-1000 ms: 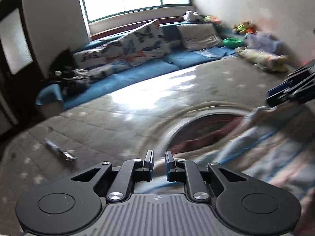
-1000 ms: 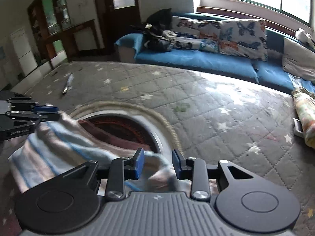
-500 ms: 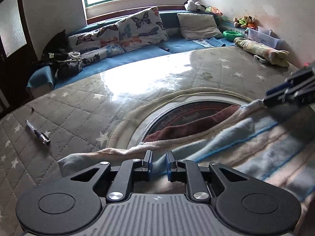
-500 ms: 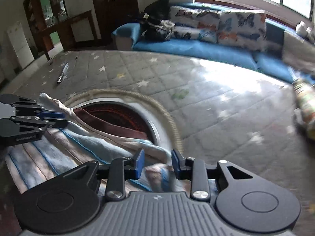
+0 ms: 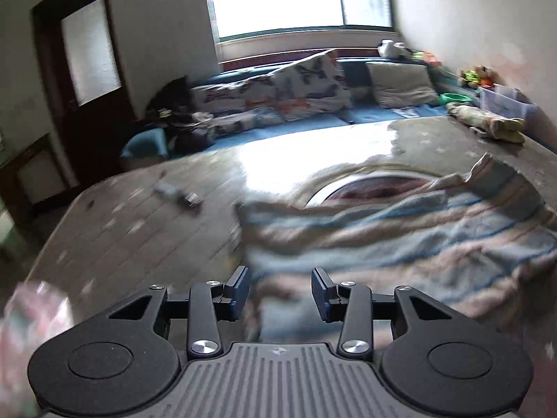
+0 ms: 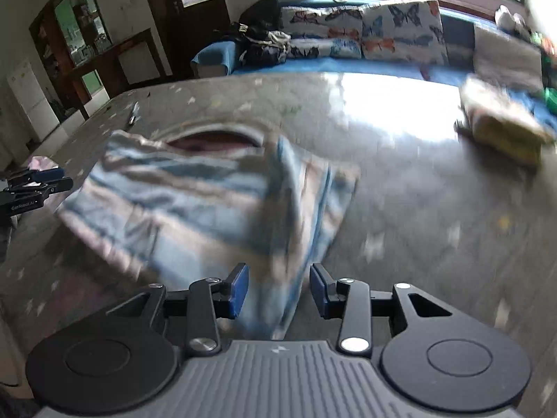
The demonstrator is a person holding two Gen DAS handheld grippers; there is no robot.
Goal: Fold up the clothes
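A towel-like garment (image 5: 400, 237) striped in blue, pink and white lies spread on the grey quilted mat (image 5: 139, 237), its far edge over a dark red round patch (image 5: 362, 191). My left gripper (image 5: 280, 291) hovers at the garment's near left corner. Its jaws are opening, and the pads touch no cloth. In the right wrist view the same garment (image 6: 195, 202) runs up to my right gripper (image 6: 278, 289). Those jaws are opening too, with a raised fold lying loose between the blue pads. The left gripper (image 6: 34, 184) shows at the left edge.
A blue sofa (image 5: 306, 94) with butterfly cushions lines the far wall under the window. A small dark tool (image 5: 177, 196) lies on the mat to the left, and a rolled cloth (image 6: 501, 129) lies far right. A pink crumpled item (image 5: 31, 317) sits at the near left.
Both grippers held the garment's edge shut and carried it across. Their jaws have since spread, the cloth has dropped flat onto the mat, and both hands have drawn back.
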